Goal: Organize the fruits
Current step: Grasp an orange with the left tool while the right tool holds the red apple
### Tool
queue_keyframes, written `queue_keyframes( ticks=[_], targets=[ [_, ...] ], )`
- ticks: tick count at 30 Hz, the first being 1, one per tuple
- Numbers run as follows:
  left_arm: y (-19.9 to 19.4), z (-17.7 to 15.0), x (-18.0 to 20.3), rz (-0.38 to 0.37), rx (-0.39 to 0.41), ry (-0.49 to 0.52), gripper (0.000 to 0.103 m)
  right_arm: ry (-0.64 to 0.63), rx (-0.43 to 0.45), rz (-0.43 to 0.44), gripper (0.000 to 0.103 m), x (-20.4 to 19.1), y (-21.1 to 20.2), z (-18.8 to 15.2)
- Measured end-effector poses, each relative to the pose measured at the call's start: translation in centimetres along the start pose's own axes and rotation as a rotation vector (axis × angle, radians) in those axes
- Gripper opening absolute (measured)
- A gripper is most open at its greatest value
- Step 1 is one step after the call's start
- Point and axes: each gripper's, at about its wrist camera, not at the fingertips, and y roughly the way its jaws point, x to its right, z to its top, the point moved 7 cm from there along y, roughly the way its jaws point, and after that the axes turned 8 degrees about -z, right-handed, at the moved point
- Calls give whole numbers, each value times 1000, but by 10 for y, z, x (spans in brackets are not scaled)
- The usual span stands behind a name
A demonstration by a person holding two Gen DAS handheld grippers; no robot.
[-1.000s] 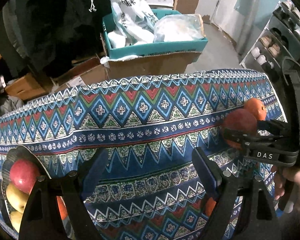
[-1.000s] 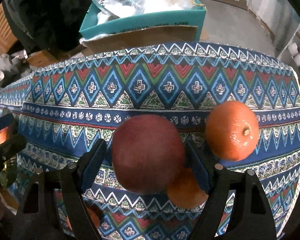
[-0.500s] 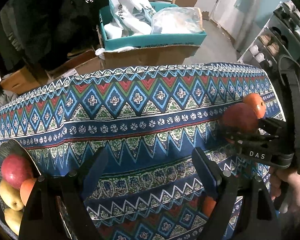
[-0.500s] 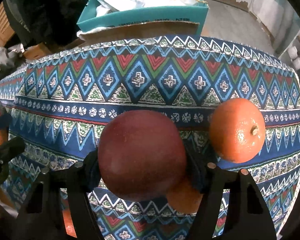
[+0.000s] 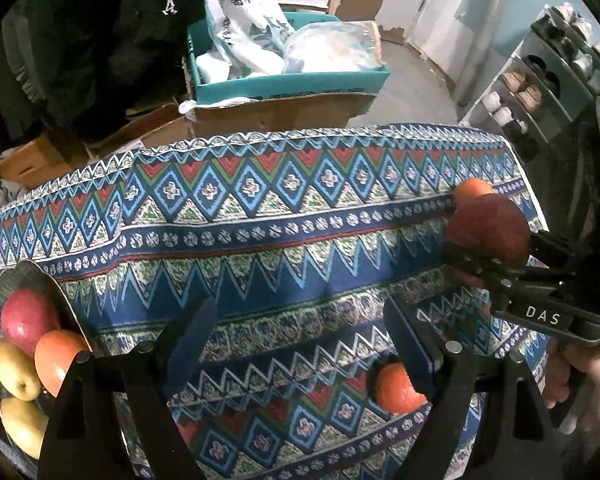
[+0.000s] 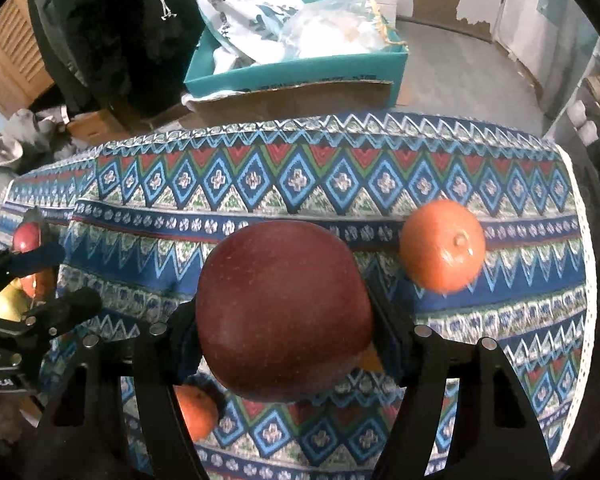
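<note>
My right gripper (image 6: 284, 332) is shut on a dark red apple (image 6: 284, 308) and holds it above the patterned tablecloth (image 6: 300, 184); it also shows at the right of the left wrist view (image 5: 488, 232). An orange (image 6: 442, 246) lies on the cloth to its right. Another orange (image 6: 194, 410) lies below the apple, also seen in the left wrist view (image 5: 396, 388). My left gripper (image 5: 300, 344) is open and empty over the cloth. A dark bowl (image 5: 28, 276) at the left holds a red apple (image 5: 28, 320), an orange (image 5: 58, 360) and yellow pears (image 5: 14, 372).
Beyond the table's far edge stands a teal box (image 5: 292, 80) with plastic bags on a cardboard box (image 5: 276, 114). Dark clothing (image 5: 80, 40) hangs at the back left. A shoe rack (image 5: 540, 92) stands at the right.
My right gripper closed on the red apple and lifted it off the cloth. My left gripper drifted slightly, bringing more of the bowl into view.
</note>
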Motion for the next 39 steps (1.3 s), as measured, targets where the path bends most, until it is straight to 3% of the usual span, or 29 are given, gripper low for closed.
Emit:
queue_keyframes(
  ticks=[7,19,33,36,39],
  targets=[
    [3,-19,22,-37,-25,13,87,26,3,-12,71,13,-17,-23],
    [30,-58,59,-14,-105,89,87,75,-15,-27,71,40,-29,-67],
    [65,-76,65,19,-158,119,87,112,-46,-21,71,50,-17,-80],
    [69,-77,64,17,-152,116,82,103,-47,-14,71,45,-16,-79],
    [68,-78,69,-24,-146,122,67,92,-49,-16,71,43,-13,-79]
  ],
)
